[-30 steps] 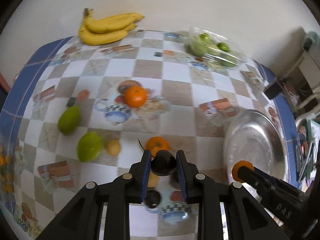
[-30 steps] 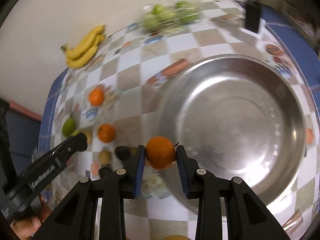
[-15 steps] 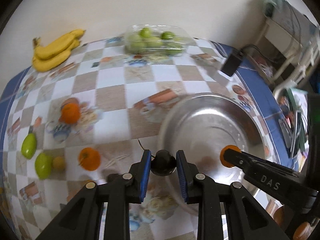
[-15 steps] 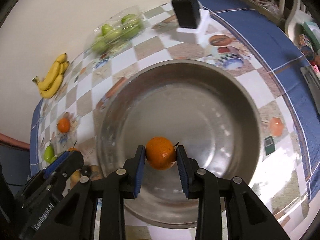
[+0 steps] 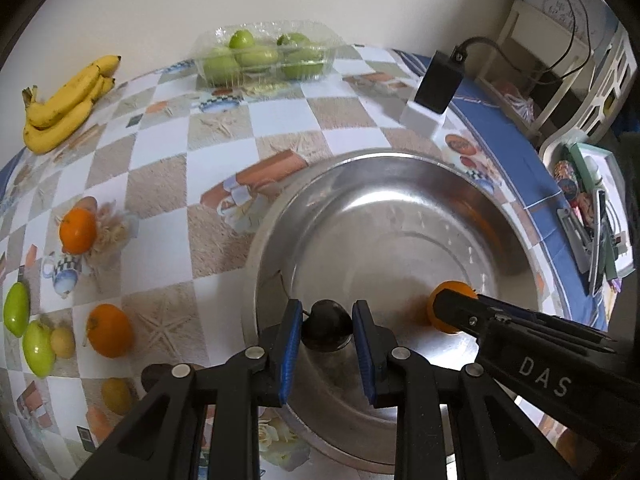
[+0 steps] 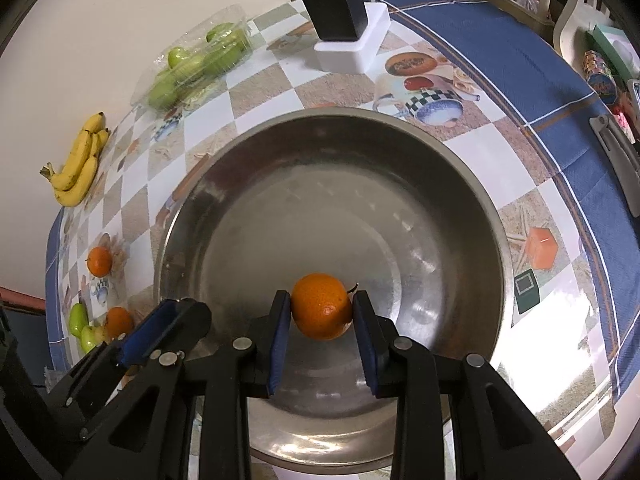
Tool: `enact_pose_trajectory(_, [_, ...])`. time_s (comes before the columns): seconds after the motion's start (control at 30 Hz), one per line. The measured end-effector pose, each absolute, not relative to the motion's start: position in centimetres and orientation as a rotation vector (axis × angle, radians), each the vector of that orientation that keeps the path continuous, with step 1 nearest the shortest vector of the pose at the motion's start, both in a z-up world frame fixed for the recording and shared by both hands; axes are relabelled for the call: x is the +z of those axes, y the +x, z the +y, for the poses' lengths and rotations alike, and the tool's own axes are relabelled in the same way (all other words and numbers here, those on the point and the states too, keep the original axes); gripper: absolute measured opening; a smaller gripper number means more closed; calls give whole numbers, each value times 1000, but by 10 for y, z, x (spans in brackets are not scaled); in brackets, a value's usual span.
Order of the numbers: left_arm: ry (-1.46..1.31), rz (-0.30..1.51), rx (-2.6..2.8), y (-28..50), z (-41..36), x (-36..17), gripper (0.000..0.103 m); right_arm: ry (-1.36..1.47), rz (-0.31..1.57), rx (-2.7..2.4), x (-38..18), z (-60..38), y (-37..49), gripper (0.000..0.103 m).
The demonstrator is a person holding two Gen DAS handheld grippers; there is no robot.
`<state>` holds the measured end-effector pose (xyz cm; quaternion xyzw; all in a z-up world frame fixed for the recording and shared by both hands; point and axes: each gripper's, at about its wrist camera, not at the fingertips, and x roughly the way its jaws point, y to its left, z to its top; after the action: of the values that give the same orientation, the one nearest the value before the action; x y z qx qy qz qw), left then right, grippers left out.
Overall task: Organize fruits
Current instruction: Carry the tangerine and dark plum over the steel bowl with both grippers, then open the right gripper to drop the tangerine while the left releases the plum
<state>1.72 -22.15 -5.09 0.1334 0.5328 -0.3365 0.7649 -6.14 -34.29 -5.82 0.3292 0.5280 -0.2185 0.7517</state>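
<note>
Over the steel bowl [image 6: 472, 216], two small fruits hang in the grippers' jaws, neither yet set down. The orange [image 6: 320, 311] is round, firm-skinned and light; its slightly waxy peel will likely slip if pinched off-centre, so it is best taken across its widest part, as it is now. The dark fruit [image 5: 326, 325], perhaps a plum, though the shadow makes it hard to name, looks smooth and glossy, probably softer and easier to bruise, and wants a gentle squeeze at its middle. The right gripper [image 6: 320, 320] is closed down to the orange's width, both blue pads pressing its sides above the bowl's near floor. The left gripper [image 5: 326, 330] is drawn in even narrower, its pads clamped on the dark fruit just inside the bowl's near rim. Further out on the checked tablecloth [image 5: 280, 128] lie two more oranges [image 5: 78, 230], two green fruits [image 5: 16, 314], a bunch of bananas [image 5: 64, 104] and a clear tub of green fruit [image 5: 264, 58], all well apart from the bowl.
</note>
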Motion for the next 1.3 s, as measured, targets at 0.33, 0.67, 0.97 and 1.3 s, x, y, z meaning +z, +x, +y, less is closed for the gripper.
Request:
enact_pose_trajectory(0.33, [295, 1183, -723, 19, -223, -56, 30, 721, 1160, -493, -60, -343, -61, 34])
enact_pose_trajectory(0.67, [283, 1172, -733, 19, -221, -48, 47, 721, 1142, -498, -54, -344, -61, 41])
enact_pose_trajectory(0.97, [274, 1137, -686, 25, -210, -29, 53, 706, 1086, -505, -36, -344, -64, 41])
enact_pose_trajectory(1.3, [253, 1158, -485, 50, -176, -26, 74, 610, 1159, -528, -39, -337, -56, 50])
